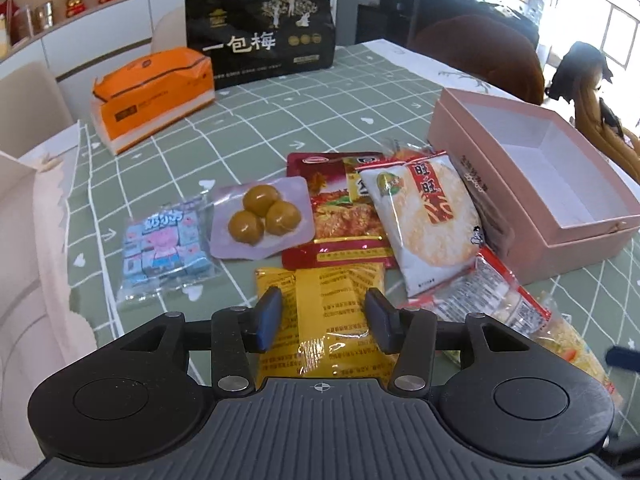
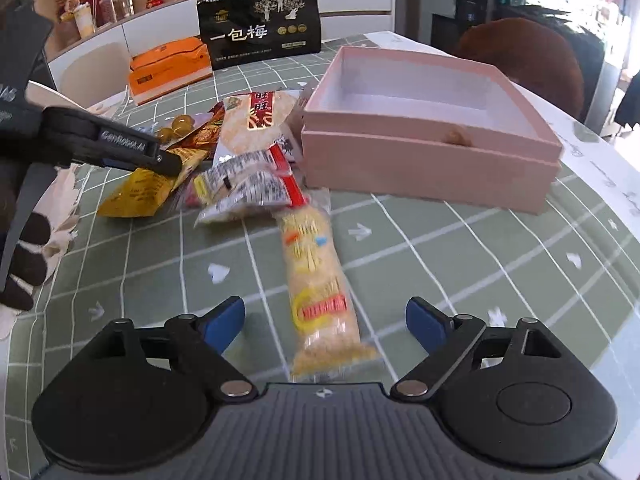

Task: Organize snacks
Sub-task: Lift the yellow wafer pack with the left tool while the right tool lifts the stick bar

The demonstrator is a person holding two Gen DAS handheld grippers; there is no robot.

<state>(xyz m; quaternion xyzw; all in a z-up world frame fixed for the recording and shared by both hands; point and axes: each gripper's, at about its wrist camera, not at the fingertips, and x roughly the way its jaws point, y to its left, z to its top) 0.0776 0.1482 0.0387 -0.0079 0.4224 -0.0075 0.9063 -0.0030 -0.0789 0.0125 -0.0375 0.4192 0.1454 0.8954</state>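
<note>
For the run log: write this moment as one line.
left gripper: open over yellow packet | right gripper: open over noodle pack | pink box: empty
</note>
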